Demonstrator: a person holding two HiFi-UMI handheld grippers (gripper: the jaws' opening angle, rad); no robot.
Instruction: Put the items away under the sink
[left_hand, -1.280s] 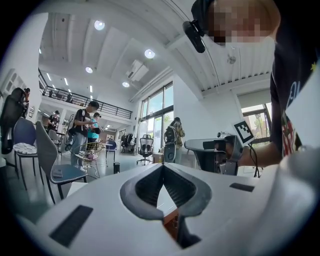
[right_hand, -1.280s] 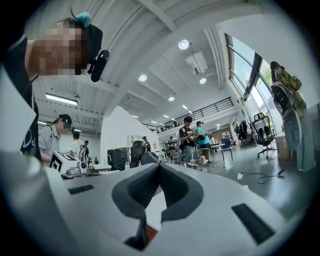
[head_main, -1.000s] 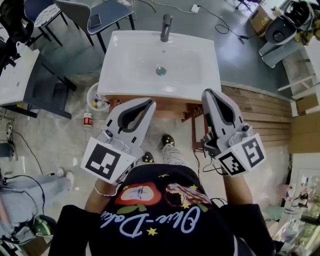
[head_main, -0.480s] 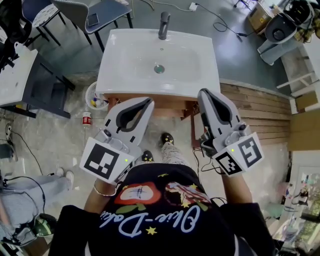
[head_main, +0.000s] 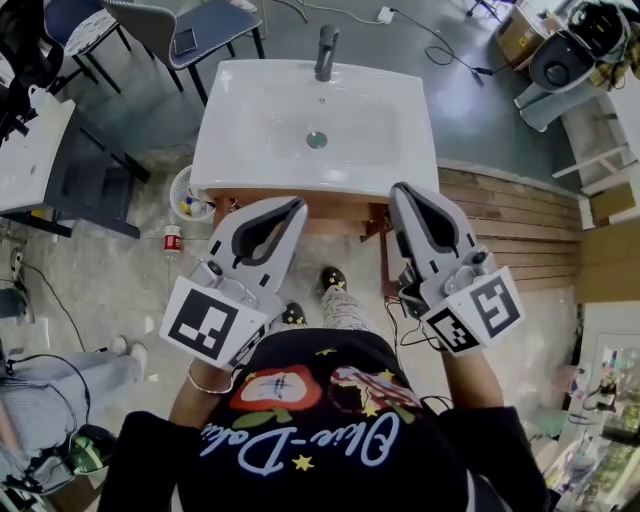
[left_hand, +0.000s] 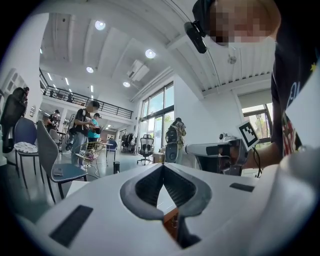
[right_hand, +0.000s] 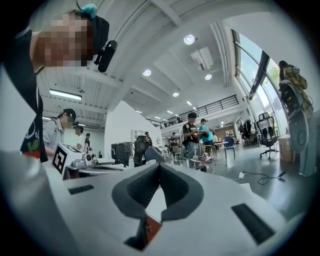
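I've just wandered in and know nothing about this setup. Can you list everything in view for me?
Sink: one, white, top centre of the head view.
Faucet: one, dark grey, at the sink's far edge.
Cabinet: one, brown wood, under the sink.
Basket: one, white, on the floor left of the cabinet, small items inside.
Bottle: one, red and white, on the floor near the basket.
Chair: one, grey, top left.
Table: one, white, far left.
Slatted boards: brown, on the floor at right.
Left gripper: one, white and grey, jaws shut, empty.
Right gripper: one, white and grey, jaws shut, empty.
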